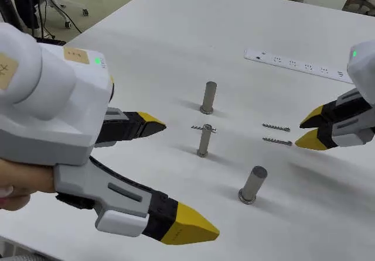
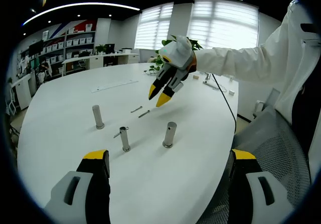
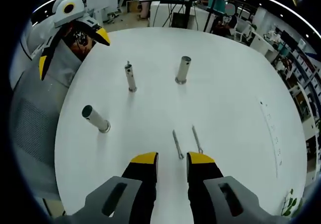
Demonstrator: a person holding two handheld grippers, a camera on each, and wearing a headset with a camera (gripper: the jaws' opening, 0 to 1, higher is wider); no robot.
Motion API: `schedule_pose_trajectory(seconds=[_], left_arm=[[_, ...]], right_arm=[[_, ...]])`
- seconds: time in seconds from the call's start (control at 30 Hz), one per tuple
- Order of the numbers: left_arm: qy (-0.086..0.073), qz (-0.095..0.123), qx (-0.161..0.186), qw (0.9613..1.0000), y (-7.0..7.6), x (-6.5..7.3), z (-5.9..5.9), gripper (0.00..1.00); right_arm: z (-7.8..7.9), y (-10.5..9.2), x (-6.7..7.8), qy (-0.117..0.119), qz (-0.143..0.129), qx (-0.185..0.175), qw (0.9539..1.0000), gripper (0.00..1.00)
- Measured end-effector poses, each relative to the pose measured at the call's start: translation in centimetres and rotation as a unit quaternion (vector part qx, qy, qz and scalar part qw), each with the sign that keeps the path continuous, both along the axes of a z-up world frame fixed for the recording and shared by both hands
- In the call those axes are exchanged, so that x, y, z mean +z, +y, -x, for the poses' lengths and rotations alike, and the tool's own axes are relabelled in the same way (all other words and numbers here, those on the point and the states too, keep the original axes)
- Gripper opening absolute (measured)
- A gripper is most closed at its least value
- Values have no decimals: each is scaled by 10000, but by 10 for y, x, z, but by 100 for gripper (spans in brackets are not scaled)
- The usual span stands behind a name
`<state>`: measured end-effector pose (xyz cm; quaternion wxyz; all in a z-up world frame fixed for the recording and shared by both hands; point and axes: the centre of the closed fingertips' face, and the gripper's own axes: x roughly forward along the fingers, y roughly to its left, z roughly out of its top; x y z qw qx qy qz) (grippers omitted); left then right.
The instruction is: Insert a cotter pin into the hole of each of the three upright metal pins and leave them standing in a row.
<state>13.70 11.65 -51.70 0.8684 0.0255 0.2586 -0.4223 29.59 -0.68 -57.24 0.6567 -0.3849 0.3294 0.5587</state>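
An open-plan office: a large white meeting table (image 1: 176, 27), slatted window blinds (image 2: 220, 25), wall shelves (image 2: 75, 40), a mesh chair (image 2: 271, 148).

At nine o'clock in the head view, left gripper (image 1: 186, 178): bulky white housing, pale grey trigger grip, black jaws capped with yellow wedge tips. On top, a small green light (image 1: 97, 61) beside a tan sticker (image 1: 76, 54), its mark too blurred to read. At three o'clock, right gripper (image 1: 299, 134): same white, black and yellow. At two o'clock in the left gripper view, a long white sleeve (image 2: 251, 63), loose and creased.
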Motion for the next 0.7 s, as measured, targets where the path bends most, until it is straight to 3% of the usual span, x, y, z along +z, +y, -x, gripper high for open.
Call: schedule_pose_trajectory(seconds=[0.3, 0.7], left_arm=[[105, 16, 31, 9999, -2, -2, 0, 95], [82, 26, 78, 9999, 1, 0, -2, 94]], right_arm=[[-14, 2, -20, 87, 350, 145, 9992, 13], [-20, 7, -37, 247, 586, 275, 9976, 6]])
